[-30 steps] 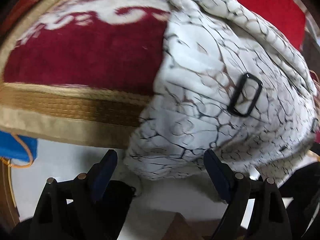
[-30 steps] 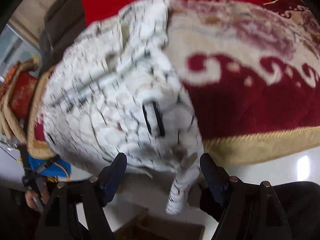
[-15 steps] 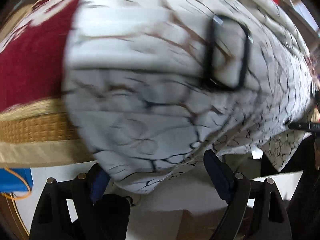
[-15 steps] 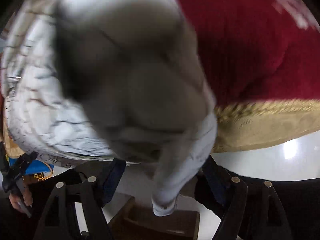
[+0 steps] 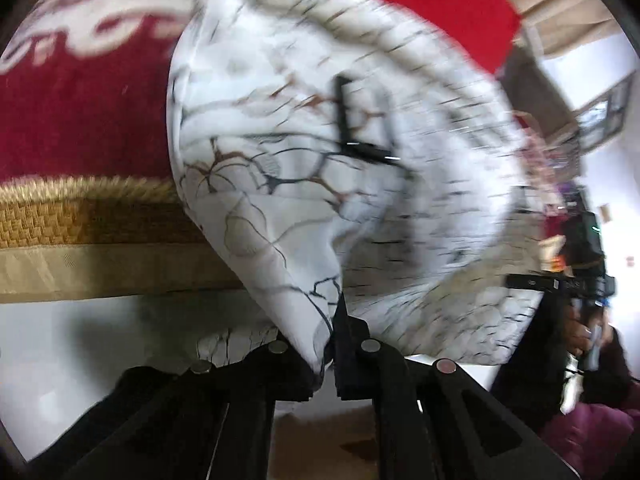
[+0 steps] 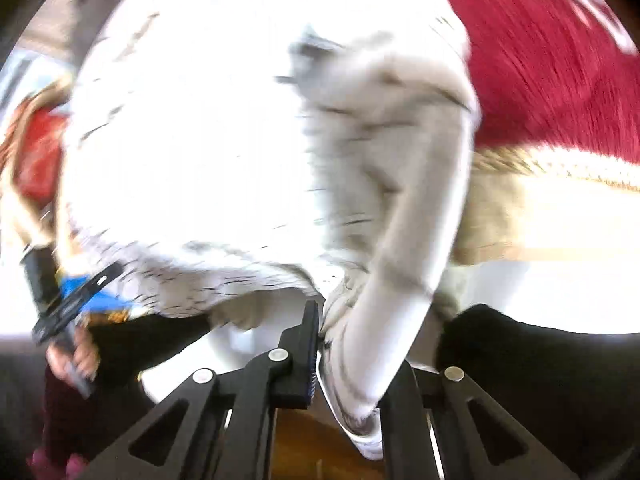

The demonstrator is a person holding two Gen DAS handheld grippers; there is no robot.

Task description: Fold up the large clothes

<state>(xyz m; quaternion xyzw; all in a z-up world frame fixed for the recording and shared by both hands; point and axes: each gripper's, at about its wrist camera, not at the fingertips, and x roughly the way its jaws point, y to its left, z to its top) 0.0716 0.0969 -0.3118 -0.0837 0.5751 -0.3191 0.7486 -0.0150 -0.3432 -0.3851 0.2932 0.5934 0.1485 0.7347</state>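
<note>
Garment (image 5: pixel 320 184), white with crackle print, overhangs the red blanket's (image 5: pixel 80 120) gold edge, white floor (image 5: pixel 80 340) below; left gripper (image 5: pixel 334 336) pinches its corner. Right view, blurred: right gripper (image 6: pixel 332 344) clamps the garment's hanging fold (image 6: pixel 380 320).

The white crackle-print garment (image 5: pixel 320 168) billows across both views, blocking the way ahead. Left of it, the red patterned bedcover (image 5: pixel 80 112) lies bare; white floor (image 5: pixel 100 328) shows below.
</note>
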